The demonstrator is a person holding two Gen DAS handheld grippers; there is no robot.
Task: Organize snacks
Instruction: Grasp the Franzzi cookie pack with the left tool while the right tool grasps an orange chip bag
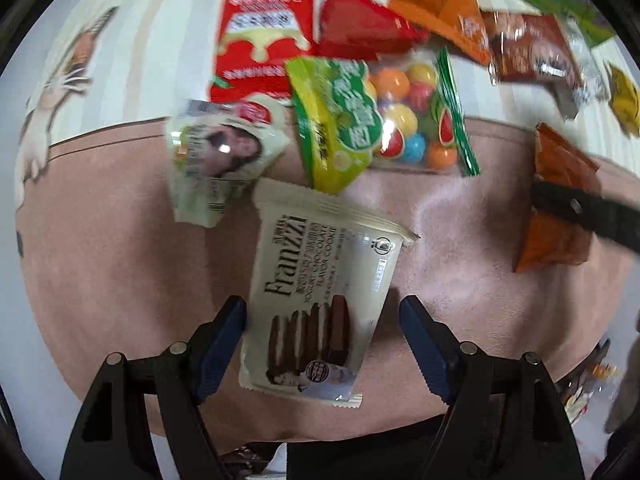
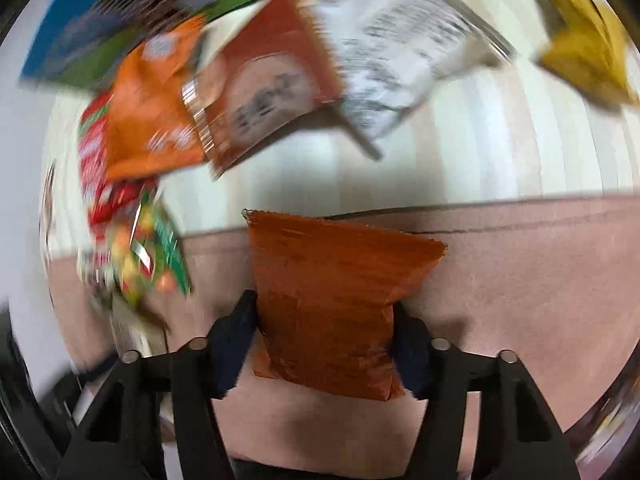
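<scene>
Pink mat [image 1: 100, 280] edge, right gripper [image 2: 326, 328] clamping orange packet [image 2: 332, 300]

Below me lies a dusty-pink mat [image 1: 100, 248], soft-looking and faintly creased. Beyond its edge runs a cloth of pale cream and white stripes [image 1: 160, 40], printed at one side with a cartoon cat [image 1: 60, 88]. Light falls evenly, throwing only soft shadows on the surface.

Cream rectangular cookie packet [image 1: 320, 300] lying on the pink mat, brand "Franzzi" in large dark letters, smaller "YOGURT CHOCOLATE FLAVOR COOKIE" beside it, print on the red, green and white packets farther off too blurred to read
</scene>
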